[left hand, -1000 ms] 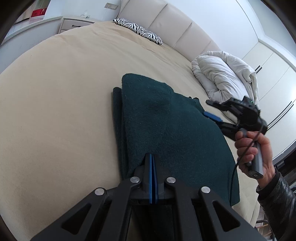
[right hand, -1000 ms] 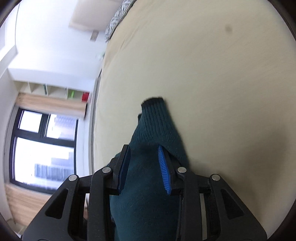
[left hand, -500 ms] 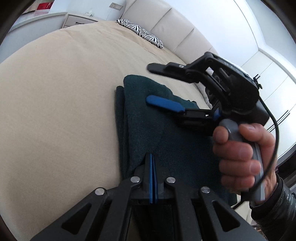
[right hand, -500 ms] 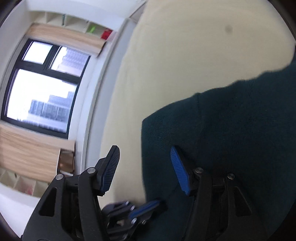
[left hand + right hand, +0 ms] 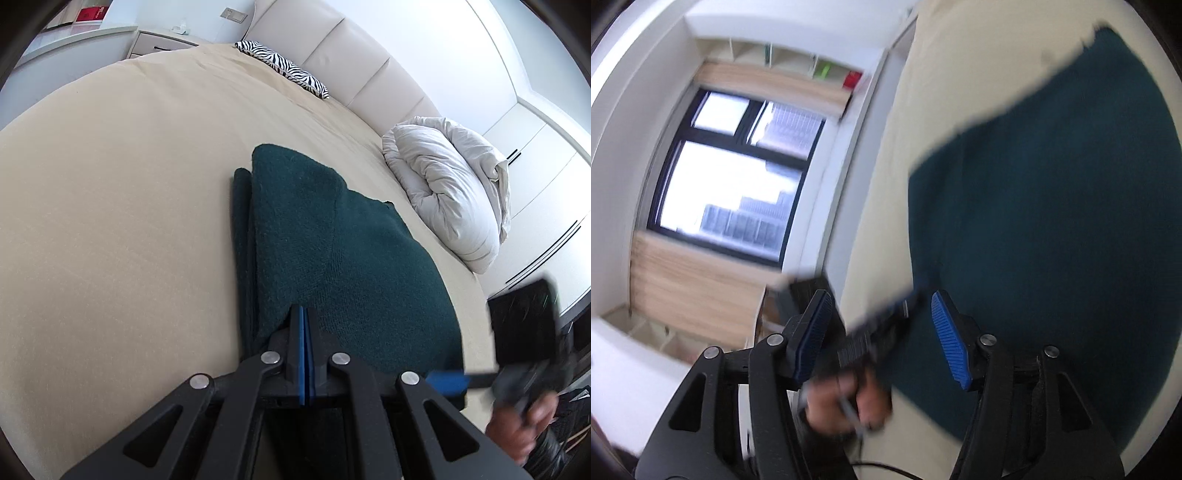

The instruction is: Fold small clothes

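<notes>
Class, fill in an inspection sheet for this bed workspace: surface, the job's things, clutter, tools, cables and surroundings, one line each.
Surface: beige bed cover, smooth.
Job's things: dark green knitted garment, folded in layers, lying flat near the bed's edge.
Clutter: rumpled white duvet and zebra-print pillow by the headboard.
Tools: left tool shut, its tip at the garment's near edge; whether it pinches cloth cannot be told. Right tool open, empty, blurred.
Cables: thin dark cable under the left hand.
Surroundings: window, shelves, wardrobe doors, nightstand.
</notes>
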Demonstrator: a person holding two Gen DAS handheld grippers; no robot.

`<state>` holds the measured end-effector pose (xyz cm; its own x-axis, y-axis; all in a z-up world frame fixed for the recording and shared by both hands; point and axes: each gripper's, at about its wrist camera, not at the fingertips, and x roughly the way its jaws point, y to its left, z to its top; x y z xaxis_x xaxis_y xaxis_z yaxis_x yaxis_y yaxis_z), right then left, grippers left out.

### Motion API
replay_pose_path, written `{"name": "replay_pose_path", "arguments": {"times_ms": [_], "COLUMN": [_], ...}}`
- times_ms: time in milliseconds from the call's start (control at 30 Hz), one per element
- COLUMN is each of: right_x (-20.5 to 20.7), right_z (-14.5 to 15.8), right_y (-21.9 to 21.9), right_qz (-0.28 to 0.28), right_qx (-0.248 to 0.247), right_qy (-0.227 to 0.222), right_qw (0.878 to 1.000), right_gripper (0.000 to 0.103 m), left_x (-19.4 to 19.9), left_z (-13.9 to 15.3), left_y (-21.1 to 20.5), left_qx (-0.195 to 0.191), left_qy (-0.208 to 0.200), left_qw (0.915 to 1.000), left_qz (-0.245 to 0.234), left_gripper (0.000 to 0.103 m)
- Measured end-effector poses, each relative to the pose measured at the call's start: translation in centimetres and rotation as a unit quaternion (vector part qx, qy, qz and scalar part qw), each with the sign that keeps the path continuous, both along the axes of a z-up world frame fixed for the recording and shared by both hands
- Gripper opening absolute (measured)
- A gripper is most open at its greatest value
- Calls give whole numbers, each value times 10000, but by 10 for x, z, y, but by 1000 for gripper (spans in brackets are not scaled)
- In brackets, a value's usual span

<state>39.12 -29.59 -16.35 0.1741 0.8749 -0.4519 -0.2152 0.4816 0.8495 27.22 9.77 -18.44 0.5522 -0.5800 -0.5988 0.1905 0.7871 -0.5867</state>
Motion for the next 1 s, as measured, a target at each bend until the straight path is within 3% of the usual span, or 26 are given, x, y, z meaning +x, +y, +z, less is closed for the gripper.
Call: {"name": "replay_pose_path", "arguments": {"times_ms": [67,100,133,233,333,367,433,467,533,733,833,1000], "right_x": [-26,-34,-45,-57,-56,-55,-56,-65,-53,-24,-16,-9], "right_z": [-28,-31,-28,-14,3,-2,11,13,7,-44,-55,-59], "right_y": [2,-2,-6,-21,-26,-43,-74,-94,-124,-170,-172,-172], "right_qz": [156,179,201,160,-61,-206,-688,-844,-1257,-1416,-1451,-1311], "right_qx": [-404,-433,-475,-753,-948,-973,-978,-951,-871,-480,-307,-162], "right_qy": [23,-141,-402,-360,-567,-735,-1001,-1023,-795,195,204,274], "right_qw": [9991,9988,9979,9964,9939,9923,9878,9866,9850,9886,9887,9909], "right_gripper": [55,48,48,50,57,62,82,83,84,85,85,77], "left_x": [0,0,0,1,-11,-17,-19,-18,-11,14,26,44], "left_z": [0,0,1,3,20,27,32,32,24,-1,-8,-7], "left_y": [-2,-2,-2,8,16,18,23,27,37,41,51,35], "left_qx": [35,38,-1,-311,-198,-155,-41,-21,-182,-787,-1353,-1058], "left_qy": [4,17,37,165,89,16,-17,-2,226,991,1290,1591], "left_qw": [10000,10000,10000,9993,9996,9996,9993,9990,9982,9916,9818,9816], "left_qz": [14,28,40,84,169,221,368,441,531,280,323,11], "left_gripper": [7,7,6,6,9,23,52,54,54,55,55,54]}}
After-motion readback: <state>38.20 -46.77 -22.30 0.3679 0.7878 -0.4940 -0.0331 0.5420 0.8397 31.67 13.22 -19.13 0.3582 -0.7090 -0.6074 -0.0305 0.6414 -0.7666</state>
